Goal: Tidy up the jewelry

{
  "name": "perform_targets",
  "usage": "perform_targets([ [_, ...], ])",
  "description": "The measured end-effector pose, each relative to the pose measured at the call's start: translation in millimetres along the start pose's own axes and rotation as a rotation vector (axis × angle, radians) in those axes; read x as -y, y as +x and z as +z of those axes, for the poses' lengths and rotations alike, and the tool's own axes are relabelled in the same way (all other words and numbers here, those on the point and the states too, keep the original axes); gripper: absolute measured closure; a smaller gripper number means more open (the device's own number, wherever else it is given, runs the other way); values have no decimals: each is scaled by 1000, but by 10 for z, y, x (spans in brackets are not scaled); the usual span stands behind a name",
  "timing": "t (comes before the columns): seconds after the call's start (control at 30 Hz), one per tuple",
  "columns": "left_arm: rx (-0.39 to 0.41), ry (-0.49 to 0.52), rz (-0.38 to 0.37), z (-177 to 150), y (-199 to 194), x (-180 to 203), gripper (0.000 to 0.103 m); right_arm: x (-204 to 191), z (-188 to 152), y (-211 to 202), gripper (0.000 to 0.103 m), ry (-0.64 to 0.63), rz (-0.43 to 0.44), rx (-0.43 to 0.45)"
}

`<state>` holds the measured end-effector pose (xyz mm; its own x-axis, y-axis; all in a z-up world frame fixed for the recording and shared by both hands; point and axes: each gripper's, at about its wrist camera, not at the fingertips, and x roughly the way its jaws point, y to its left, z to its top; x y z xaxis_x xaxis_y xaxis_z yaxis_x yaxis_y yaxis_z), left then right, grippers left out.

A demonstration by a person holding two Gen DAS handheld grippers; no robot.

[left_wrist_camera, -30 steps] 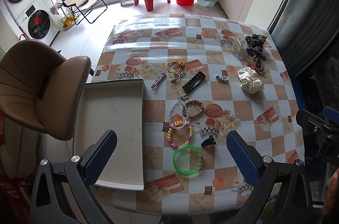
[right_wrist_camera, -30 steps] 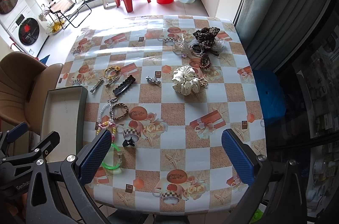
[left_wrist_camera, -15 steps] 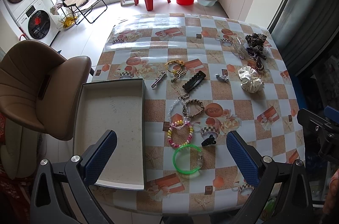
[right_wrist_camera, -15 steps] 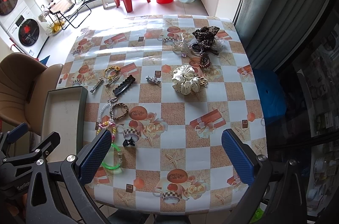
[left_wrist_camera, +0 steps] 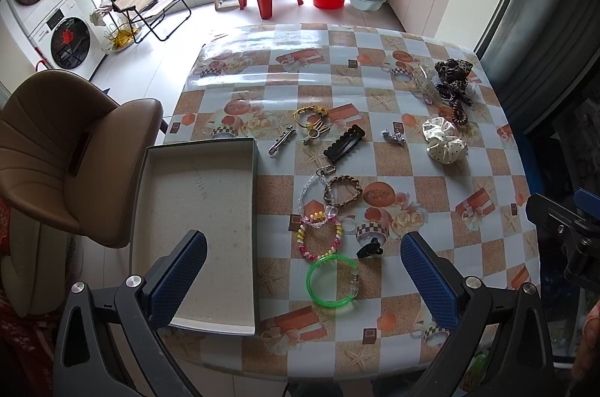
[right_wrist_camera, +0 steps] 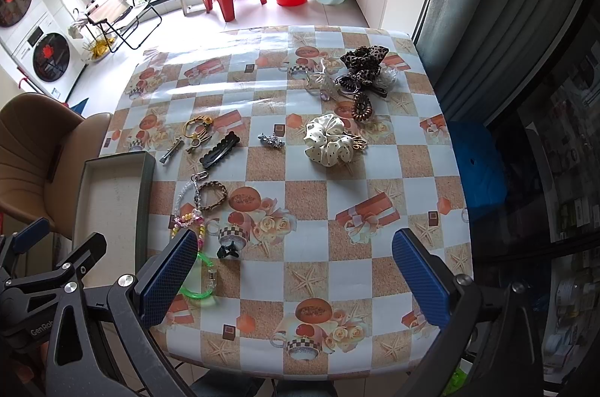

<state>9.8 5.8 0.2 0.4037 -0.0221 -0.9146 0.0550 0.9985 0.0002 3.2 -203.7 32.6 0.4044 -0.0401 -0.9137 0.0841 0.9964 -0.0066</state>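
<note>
Far left, beside the surface (left_wrist_camera: 262,59): a brown padded chair (left_wrist_camera: 67,149). On the near-left part of the checked cloth, an empty grey shallow box (left_wrist_camera: 195,202), its near end under the left hand-held gripper (left_wrist_camera: 303,278), held above with jaws spread wide, grasping nothing. Just right of the box, a cluster of jewelry: a green plastic bangle (left_wrist_camera: 332,280) nearest, a pastel coil bracelet (left_wrist_camera: 318,241) just beyond it, then a clear beaded strand (left_wrist_camera: 308,185) and a braided brown bracelet (left_wrist_camera: 343,190) side by side. Right of the bangle, a small black claw clip (left_wrist_camera: 369,247). Farther back, a silver hair clip (left_wrist_camera: 282,140), a yellow keyring charm (left_wrist_camera: 311,121) and a black scalloped barrette (left_wrist_camera: 344,143) in a loose row. Toward the middle, a small silver brooch (right_wrist_camera: 270,140). To the right, a cream polka-dot scrunchie (right_wrist_camera: 328,142), and at the far-right corner a heap with a leopard-print scrunchie (right_wrist_camera: 363,59), a brown spiral hair tie (right_wrist_camera: 362,106) and clear claw clips (right_wrist_camera: 318,83). Over the near-right edge, the right hand-held gripper (right_wrist_camera: 294,278), also released, jaws wide apart and empty, its left finger overlapping the bangle in view.
</note>
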Motion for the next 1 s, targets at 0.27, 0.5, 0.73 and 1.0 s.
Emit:
perform_targets([
  [0.27,-1,1,1,-1,-6,8,0,5,-10,1,0,0,0,0],
  [0.5,-2,2,1,1,-6,11,0,1,0,-5,0,1,1,-1],
  [0.73,-3,2,2,9,1,12,0,10,-18,3,0,1,0,-1],
  [1.0,-3,2,3,1,-3,18,0,13,-8,10,0,3,1,-4],
])
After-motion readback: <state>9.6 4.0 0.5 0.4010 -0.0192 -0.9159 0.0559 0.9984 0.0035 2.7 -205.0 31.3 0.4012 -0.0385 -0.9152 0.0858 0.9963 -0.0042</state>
